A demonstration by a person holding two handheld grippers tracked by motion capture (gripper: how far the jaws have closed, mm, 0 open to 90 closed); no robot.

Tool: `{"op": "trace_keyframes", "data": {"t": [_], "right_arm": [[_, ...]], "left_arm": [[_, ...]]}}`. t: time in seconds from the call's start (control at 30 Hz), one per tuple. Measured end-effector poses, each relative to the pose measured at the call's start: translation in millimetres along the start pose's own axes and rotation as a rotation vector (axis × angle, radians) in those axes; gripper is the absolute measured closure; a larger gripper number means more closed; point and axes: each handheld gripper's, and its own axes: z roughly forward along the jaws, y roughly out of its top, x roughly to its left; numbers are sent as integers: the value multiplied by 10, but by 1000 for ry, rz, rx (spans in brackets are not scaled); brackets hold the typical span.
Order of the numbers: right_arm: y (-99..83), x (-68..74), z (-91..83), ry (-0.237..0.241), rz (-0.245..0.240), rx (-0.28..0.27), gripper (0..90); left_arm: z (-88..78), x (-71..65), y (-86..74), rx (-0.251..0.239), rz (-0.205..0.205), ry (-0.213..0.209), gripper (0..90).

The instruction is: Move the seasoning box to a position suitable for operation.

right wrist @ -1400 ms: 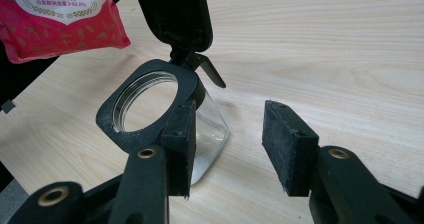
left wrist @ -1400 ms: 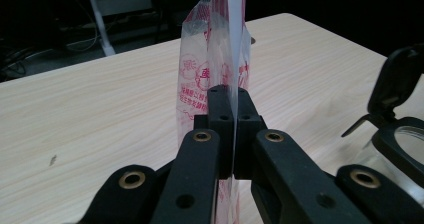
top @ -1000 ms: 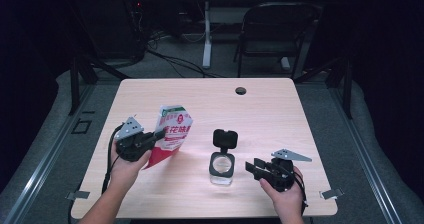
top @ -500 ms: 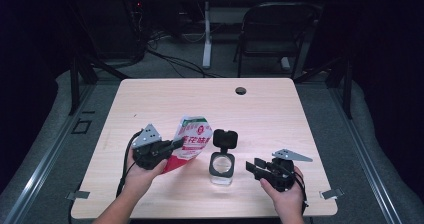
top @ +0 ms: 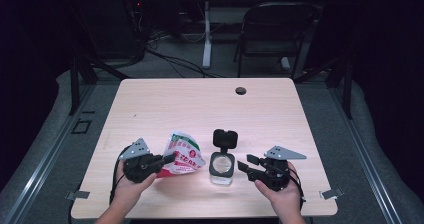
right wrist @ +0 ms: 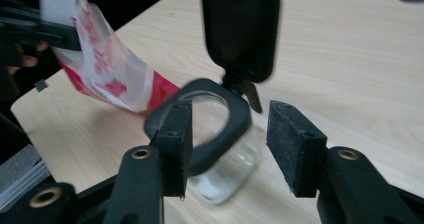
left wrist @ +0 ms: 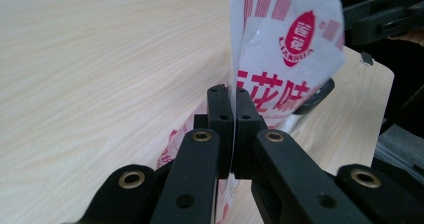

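High view: on the pale wood-grain counter (top: 280,109), near its front edge, stands a small clear glass jar with a black square collar and a black flip lid hinged upright (top: 222,164). Just left of it, the left hand-held gripper (top: 169,158) holds a crinkly red, white and green plastic pouch (top: 184,153) tilted toward the jar's mouth. The right hand-held gripper (top: 244,164) sits just beside the jar, toward the counter's right edge.

Left gripper view: the black jaws are pinched together on the pouch's thin glossy film (left wrist: 285,54), which rises stiffly above them, printed with red characters.

Right gripper view: the matte, blocky jaws stand apart on either side of the jar (right wrist: 220,149) and have just been widening; no pad seems to press on the glass.

With the jar unsteadied, the pouch could nudge its collar and tip or slide the smooth glass. The slick film might also slip in the pinch, spilling whatever it holds past the narrow mouth.
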Motion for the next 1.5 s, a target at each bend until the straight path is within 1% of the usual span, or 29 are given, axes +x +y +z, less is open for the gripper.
{"op": "trace_keyframes", "data": {"t": [0.07, 0.1, 0.13, 0.2, 0.23, 0.27, 0.33, 0.47, 0.5, 0.53, 0.6, 0.67, 0.73, 0.8, 0.9, 1.0, 1.13, 1.33, 1.5], "right_arm": [[32, 51, 18, 21, -34, -25, 498], [49, 76, 24, 26, -58, -28, 496], [63, 102, 32, 30, -75, -33, 492], [90, 152, 58, 58, -94, -41, 490], [107, 176, 75, 81, -95, -34, 496], [126, 207, 113, 115, -85, -25, 495], [158, 251, 166, 138, -92, -8, 496], [215, 357, 303, 187, -120, 18, 489], [229, 400, 349, 209, -126, 24, 488], [240, 430, 380, 222, -139, 33, 488], [251, 496, 437, 248, -150, 41, 486], [254, 551, 485, 270, -156, 50, 486], [255, 590, 517, 283, -162, 61, 486], [252, 626, 552, 298, -163, 70, 485], [250, 658, 591, 319, -162, 82, 485], [243, 703, 631, 340, -151, 87, 485], [233, 756, 696, 351, -161, 104, 485], [218, 824, 808, 353, -172, 138, 494], [202, 867, 916, 332, -181, 170, 506]], "left_arm": [[11, 36, -54, 15, -15, -12, 900], [22, 39, -83, 19, -29, -7, 900], [33, 48, -112, 24, -38, -13, 900], [52, 57, -164, 44, -54, -18, 900], [69, 59, -200, 55, -66, -26, 900], [86, 55, -224, 51, -73, -30, 900], [103, 44, -264, 51, -89, -52, 900], [106, -2, -298, 54, -85, -46, 900], [104, -2, -306, 53, -82, -46, 900], [97, -2, -311, 54, -85, -43, 900], [89, 8, -322, 44, -100, -50, 900], [82, 21, -329, 44, -111, -58, 900], [81, 26, -338, 36, -126, -64, 900], [81, 26, -340, 34, -128, -64, 900], [85, 26, -338, 35, -127, -64, 900], [87, 29, -337, 34, -126, -64, 900], [86, 29, -337, 32, -126, -62, 900], [89, 24, -338, 32, -123, -62, 900], [85, 27, -337, 33, -121, -63, 900]]}}
